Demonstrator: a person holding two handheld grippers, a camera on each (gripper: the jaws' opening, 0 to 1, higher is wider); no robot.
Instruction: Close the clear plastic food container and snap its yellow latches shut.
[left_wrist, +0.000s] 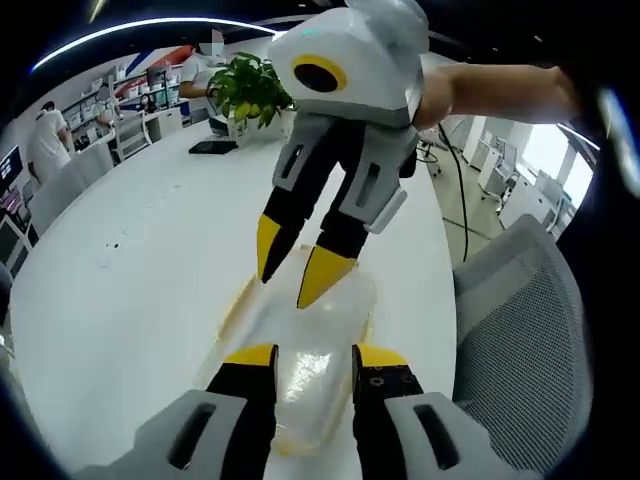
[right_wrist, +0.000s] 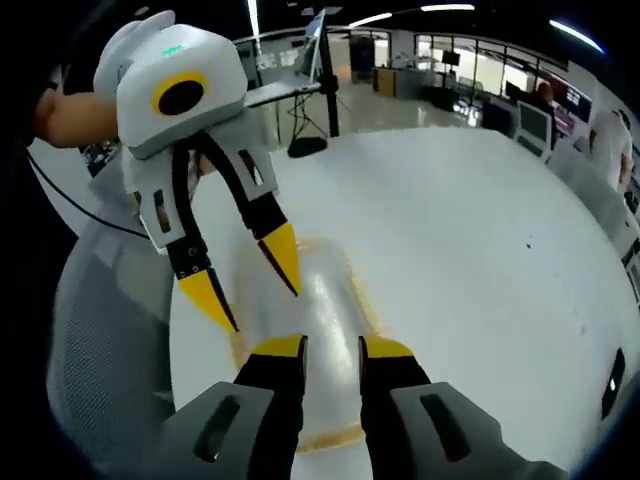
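The long white worktop (left_wrist: 130, 270) runs away down the office, and a grey mesh chair (left_wrist: 530, 330) stands just beside its edge. On the worktop, between the two people-held tools, lies the clear plastic food container (left_wrist: 300, 340). Its lid looks to be down on the base already, though the plastic is too glassy for me to swear it is seated all round. Yellowish strips show along its long sides (right_wrist: 238, 345) and at its near end in the right gripper view; I take them for the latches, but whether any has been snapped I cannot tell.

The left tongs (left_wrist: 314, 362) hang over one end of the container, tips spread and holding nothing. The right tongs (right_wrist: 333, 352) face them from the other end, also spread and empty. So by my judgement the closing is done or nearly so, and the latching is what remains.
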